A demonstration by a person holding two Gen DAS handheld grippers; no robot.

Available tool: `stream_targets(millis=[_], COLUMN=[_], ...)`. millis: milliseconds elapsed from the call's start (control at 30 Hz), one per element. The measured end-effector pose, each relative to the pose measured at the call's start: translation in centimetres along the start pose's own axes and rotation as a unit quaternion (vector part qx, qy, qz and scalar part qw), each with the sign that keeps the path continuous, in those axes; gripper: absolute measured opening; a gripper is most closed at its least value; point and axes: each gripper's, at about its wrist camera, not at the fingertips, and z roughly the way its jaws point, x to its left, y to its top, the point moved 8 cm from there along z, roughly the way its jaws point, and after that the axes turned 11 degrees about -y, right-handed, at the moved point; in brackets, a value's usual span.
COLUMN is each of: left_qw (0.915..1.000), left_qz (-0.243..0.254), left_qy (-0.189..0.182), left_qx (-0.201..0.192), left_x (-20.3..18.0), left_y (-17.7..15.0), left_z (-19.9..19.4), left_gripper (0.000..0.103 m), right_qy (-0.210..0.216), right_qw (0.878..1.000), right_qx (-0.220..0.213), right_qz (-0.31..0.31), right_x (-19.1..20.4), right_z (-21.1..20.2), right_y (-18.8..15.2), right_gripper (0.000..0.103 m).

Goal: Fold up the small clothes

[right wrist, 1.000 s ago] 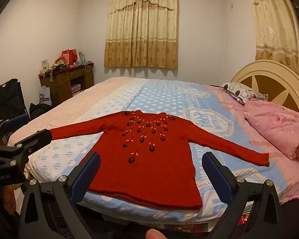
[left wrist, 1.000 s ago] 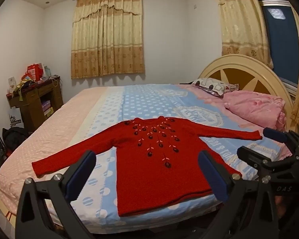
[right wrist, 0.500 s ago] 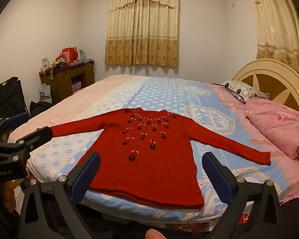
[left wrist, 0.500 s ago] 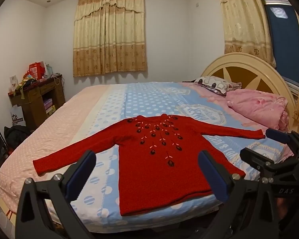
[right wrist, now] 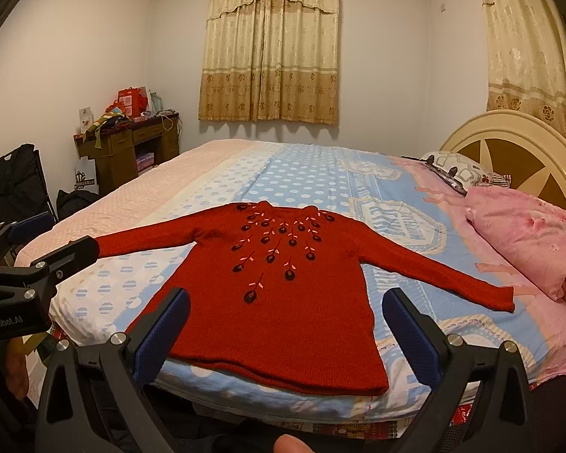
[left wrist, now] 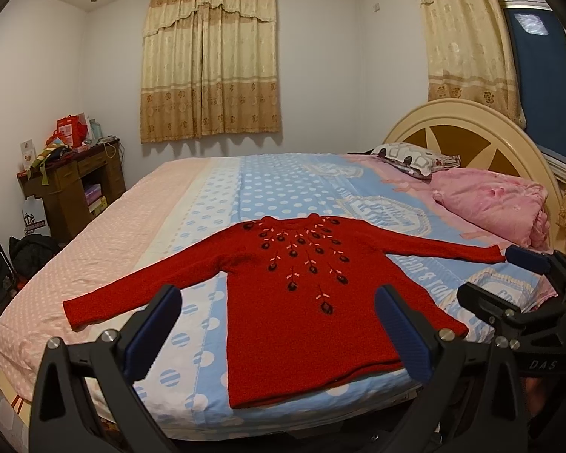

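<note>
A red knit sweater (left wrist: 302,302) (right wrist: 279,290) with dark flower embroidery lies flat on the bed (left wrist: 275,188), front up, both sleeves spread out sideways and its hem at the near edge. My left gripper (left wrist: 279,324) hovers open in front of the hem, nothing between its blue pads. My right gripper (right wrist: 283,324) is likewise open and empty, just short of the hem. In the left wrist view the right gripper (left wrist: 509,279) shows near the end of the right sleeve. In the right wrist view the left gripper (right wrist: 37,241) hides the left cuff.
A pink folded quilt (left wrist: 490,204) and a patterned pillow (left wrist: 411,158) lie against the headboard (left wrist: 471,128) at right. A wooden desk (left wrist: 71,185) with clutter stands by the left wall, dark bags (left wrist: 30,249) on the floor beside it. A fingertip (right wrist: 290,443) shows at the bottom edge.
Both cameras have drifted slightly, so the sweater sits a little higher and further right in the left wrist view. The sweater itself has not moved; both grippers stay open.
</note>
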Motion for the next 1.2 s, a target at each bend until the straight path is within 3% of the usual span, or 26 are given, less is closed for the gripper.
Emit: stream_targets(millis=[1200], left_qw=[1.0], left_qz=[0.0], left_qy=[0.001], left_qx=[0.0], left_x=[0.2], left_y=[-0.1], left_z=[0.0], left_gripper=[0.103], right_qy=[0.005], right_qw=[1.0], right_qx=[0.004], right_qz=[-0.009], right_x=[0.2], right_z=[0.1], right_y=[-0.5], right_gripper=[0.102])
